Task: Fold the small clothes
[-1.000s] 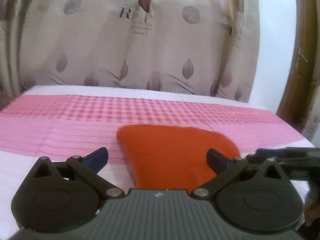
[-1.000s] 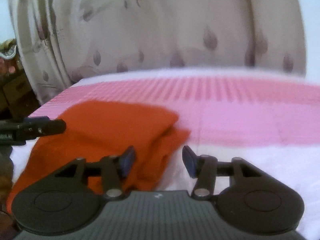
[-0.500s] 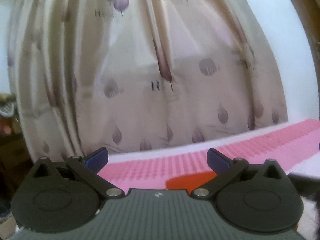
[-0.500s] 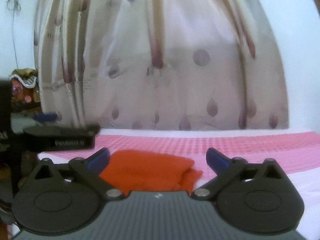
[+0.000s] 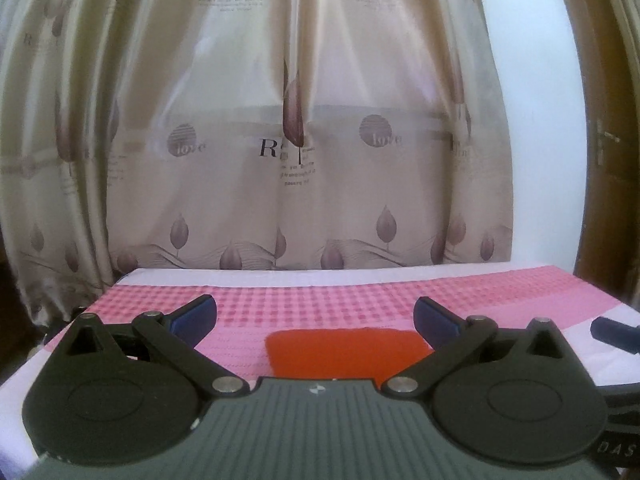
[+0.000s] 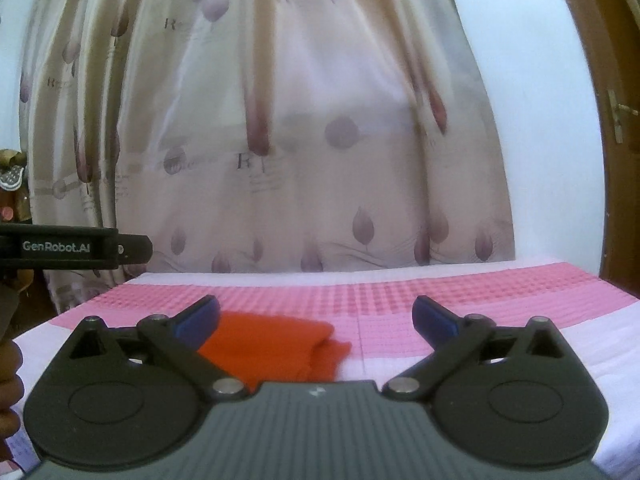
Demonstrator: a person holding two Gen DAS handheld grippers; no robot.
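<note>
Claws — left claw [image 5: 315, 322] and right claw [image 6: 316, 320] — are spread wide, nothing gripped; folded orange garment [image 5: 346, 352] is laid flat on the bed [image 5: 360, 300].

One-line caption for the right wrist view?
Open right gripper above folded orange cloth on pink checked bedsheet.

1. The near part of the orange cloth [image 5: 344, 354] is hidden behind the left tongs' [image 5: 315, 316] body in the left wrist view.
2. In the right wrist view the cloth's [image 6: 276, 348] left and near parts sit behind the right tongs [image 6: 316, 314].
3. The left tongs [image 6: 76, 246] are cut off by that picture's left edge.
4. A hand [image 6: 9, 384] shows only partly at the left edge.
5. The curtain's [image 6: 280, 140] lettering is blurred there.
6. The door handle [image 5: 602, 142] is too small to make out.
</note>
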